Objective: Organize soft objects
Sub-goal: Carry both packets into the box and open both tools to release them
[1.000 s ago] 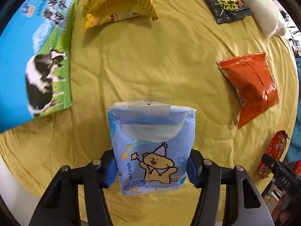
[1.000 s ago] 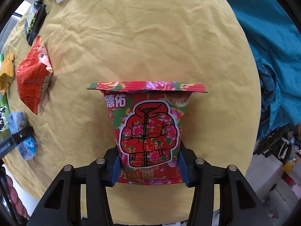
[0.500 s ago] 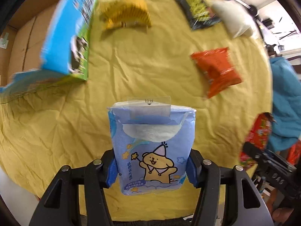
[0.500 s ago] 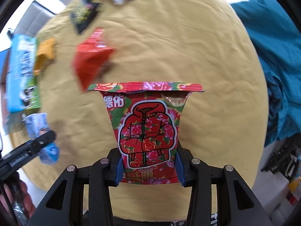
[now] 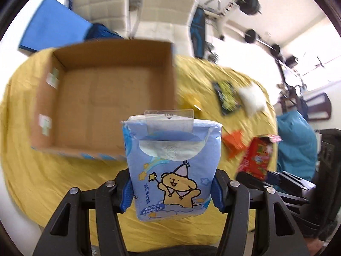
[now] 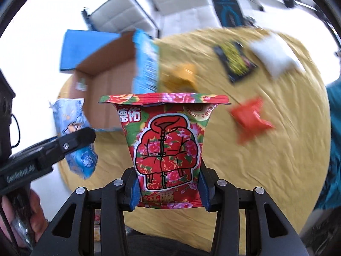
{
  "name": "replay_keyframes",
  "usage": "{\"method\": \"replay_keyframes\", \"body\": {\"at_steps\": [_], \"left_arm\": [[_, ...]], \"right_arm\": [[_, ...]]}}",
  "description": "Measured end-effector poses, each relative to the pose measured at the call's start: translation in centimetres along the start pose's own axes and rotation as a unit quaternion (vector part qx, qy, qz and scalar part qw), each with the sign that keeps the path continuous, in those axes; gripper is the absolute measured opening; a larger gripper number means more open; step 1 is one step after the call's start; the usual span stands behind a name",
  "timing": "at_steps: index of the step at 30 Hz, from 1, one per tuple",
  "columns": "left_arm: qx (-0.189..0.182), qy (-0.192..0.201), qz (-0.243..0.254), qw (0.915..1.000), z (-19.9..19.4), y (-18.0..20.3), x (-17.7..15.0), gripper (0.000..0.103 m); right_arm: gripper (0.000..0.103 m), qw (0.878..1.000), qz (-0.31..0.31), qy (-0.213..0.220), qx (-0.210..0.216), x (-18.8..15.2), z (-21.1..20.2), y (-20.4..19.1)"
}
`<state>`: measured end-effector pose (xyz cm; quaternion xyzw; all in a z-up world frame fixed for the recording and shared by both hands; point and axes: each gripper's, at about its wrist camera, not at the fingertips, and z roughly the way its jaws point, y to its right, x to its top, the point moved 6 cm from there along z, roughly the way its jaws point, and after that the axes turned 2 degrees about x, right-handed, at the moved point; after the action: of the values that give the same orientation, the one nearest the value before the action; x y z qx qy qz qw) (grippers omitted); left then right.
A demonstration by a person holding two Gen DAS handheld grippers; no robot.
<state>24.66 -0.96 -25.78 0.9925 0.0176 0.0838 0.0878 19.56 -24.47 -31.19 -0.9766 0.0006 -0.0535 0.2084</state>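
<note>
Item 1: blue tissue pack [image 5: 172,166], soft plastic wrap printed with a yellow cartoon bear in a party hat, white tissue exposed through an oval opening at the top under a clear tab. It is clamped upright by its lower sides between the pads of the left gripper [image 5: 171,192], raised above the yellow cloth [image 5: 42,170], just in front of the cardboard box [image 5: 106,98].

Item 2: red floral packet [image 6: 168,149], printed with a padded jacket outline and white characters, its top seal flared wide. It is gripped at the bottom between the pads of the right gripper [image 6: 168,194], held in the air in front and to the right of the box [image 6: 106,89].

Item 3: cardboard box, open-topped, brown inside, blue print outside, resting on the cloth.

Lying right of the box: yellow bag [image 6: 181,79], black packet [image 6: 234,59], white pillow-like pouch [image 6: 275,55], orange-red bag [image 6: 249,119].

Left wrist view only: the full bare floor of the box. Right wrist view only: the box's blue printed side, the left gripper [image 6: 64,147] from the side, and the holding hand [image 6: 19,219].
</note>
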Motion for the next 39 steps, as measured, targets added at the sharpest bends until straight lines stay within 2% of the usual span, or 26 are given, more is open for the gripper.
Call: {"method": "replay_keyframes", "body": {"at_steps": [6,9,11,15,19,25,29,33,37,39], "left_arm": [[0.020,-0.001,-0.026,0.9995,2.4,-7.6,5.9,0.056],[0.019,-0.021,-0.037,0.9989,5.6,-11.0,9.1,0.056],[0.008,-0.039,-0.040,0.9984,7.1,-12.5,10.5,0.056],[-0.041,-0.084,-0.057,0.9940,12.1,-15.2,13.8,0.056],[-0.069,-0.118,-0.045,0.9896,15.3,-15.7,15.7,0.056],[-0.088,-0.161,-0.015,0.9828,19.1,-14.3,16.1,0.056],[-0.086,-0.166,-0.008,0.9824,20.0,-13.9,16.7,0.058],[-0.075,-0.173,0.001,0.9821,19.3,-13.7,16.9,0.058],[-0.058,-0.165,0.008,0.9846,18.1,-13.4,16.6,0.059],[-0.053,-0.157,0.014,0.9861,17.2,-13.2,16.4,0.066]], "right_arm": [[0.046,0.999,-0.033,-0.003,-0.009,6.6,3.5,-8.7],[0.046,0.999,-0.042,-0.009,-0.023,10.3,6.3,-11.4],[0.046,0.998,-0.039,-0.018,-0.035,12.7,9.2,-12.7],[0.046,0.997,-0.036,-0.046,-0.056,16.6,15.7,-14.3],[0.046,0.994,-0.034,-0.073,-0.079,18.7,21.1,-14.7],[0.046,0.991,-0.023,-0.084,-0.102,20.0,25.1,-13.6],[0.047,0.991,-0.015,-0.093,-0.097,20.3,26.1,-13.5],[0.063,0.991,-0.010,-0.094,-0.095,20.7,26.4,-13.7],[0.066,0.992,-0.008,-0.084,-0.098,20.9,25.8,-14.6],[0.067,0.991,-0.010,-0.080,-0.107,20.6,25.1,-15.0]]}}
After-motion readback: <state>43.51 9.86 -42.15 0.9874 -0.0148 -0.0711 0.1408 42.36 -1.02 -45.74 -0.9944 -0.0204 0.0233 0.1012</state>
